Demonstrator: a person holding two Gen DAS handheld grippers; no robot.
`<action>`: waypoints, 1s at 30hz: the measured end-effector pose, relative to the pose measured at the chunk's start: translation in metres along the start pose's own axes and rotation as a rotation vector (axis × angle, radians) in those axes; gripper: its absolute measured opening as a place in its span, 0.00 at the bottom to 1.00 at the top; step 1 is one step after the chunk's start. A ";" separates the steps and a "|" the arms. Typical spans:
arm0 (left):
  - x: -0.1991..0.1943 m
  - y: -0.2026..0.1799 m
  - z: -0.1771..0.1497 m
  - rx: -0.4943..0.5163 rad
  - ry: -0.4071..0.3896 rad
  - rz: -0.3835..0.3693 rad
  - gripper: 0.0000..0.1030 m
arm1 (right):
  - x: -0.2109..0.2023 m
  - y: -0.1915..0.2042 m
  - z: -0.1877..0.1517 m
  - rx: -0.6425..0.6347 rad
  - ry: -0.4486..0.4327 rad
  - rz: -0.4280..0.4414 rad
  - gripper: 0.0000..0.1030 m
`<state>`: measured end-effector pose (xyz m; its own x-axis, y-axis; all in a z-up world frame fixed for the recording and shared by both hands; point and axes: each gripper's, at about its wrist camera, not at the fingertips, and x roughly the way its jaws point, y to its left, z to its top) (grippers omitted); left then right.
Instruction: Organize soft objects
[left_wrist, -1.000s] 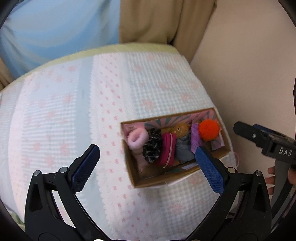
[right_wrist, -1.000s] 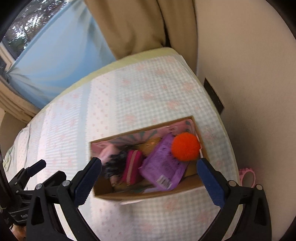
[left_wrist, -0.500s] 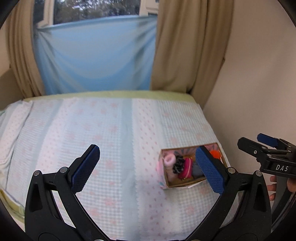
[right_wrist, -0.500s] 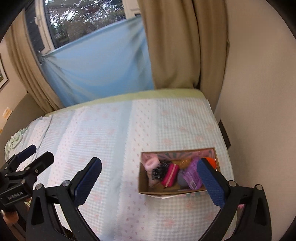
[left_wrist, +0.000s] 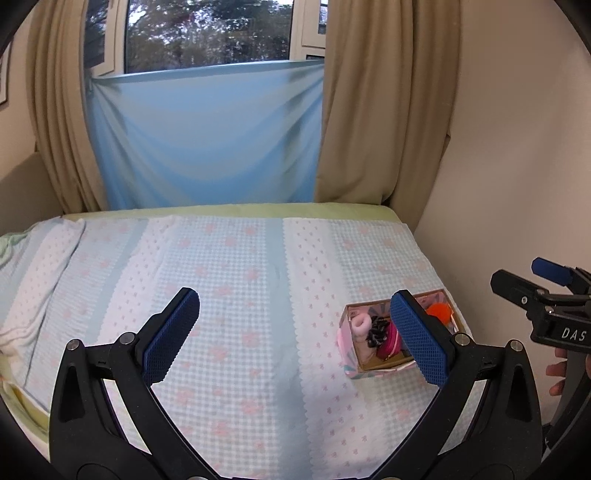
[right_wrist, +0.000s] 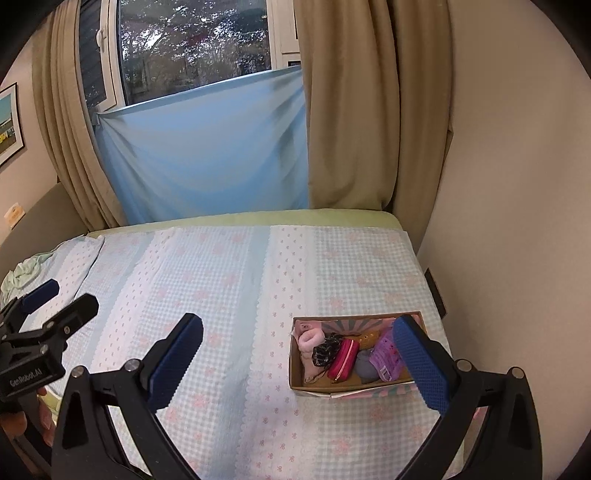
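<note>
A small cardboard box (right_wrist: 317, 389) (left_wrist: 380, 367) sits at the right side of the bed, close to the wall. It holds a pale pink scrunchie (right_wrist: 309, 340) (left_wrist: 361, 325), a black scrunchie (right_wrist: 325, 350), a magenta zip pouch (right_wrist: 343, 360) (left_wrist: 388, 341), a grey soft item (right_wrist: 365, 363), a purple packet (right_wrist: 388, 352) and an orange pompom (left_wrist: 437, 312). My left gripper (left_wrist: 295, 336) is open and empty, raised well back from the box. My right gripper (right_wrist: 303, 365) is likewise open and empty, its right finger overlapping the box's right end in view.
The bed is covered by a pale blue and white checked blanket (left_wrist: 229, 295) with pink bows. A beige wall (right_wrist: 517, 221) runs along the right. Curtains (right_wrist: 351, 110) and a blue sheet (left_wrist: 207, 136) hang under the window behind. Crumpled green cloth (right_wrist: 22, 273) lies far left.
Both grippers have pulled back and up from directly over the box, so the box now looks small and the window and curtains have come into view. Both stayed open.
</note>
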<state>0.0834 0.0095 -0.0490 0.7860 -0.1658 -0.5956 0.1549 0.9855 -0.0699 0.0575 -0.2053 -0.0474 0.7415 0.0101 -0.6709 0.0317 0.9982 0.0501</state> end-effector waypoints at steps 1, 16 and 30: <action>-0.001 0.002 -0.001 0.000 -0.001 -0.002 1.00 | -0.001 0.001 -0.001 0.002 -0.003 -0.004 0.99; -0.013 0.006 -0.008 -0.004 -0.024 -0.001 1.00 | -0.013 0.013 -0.008 -0.002 -0.016 -0.026 0.99; -0.019 0.006 -0.013 -0.009 -0.028 0.005 1.00 | -0.018 0.010 -0.012 0.007 -0.026 -0.039 0.99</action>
<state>0.0616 0.0185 -0.0490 0.8034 -0.1614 -0.5731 0.1456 0.9866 -0.0739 0.0367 -0.1945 -0.0436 0.7566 -0.0302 -0.6531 0.0655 0.9974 0.0298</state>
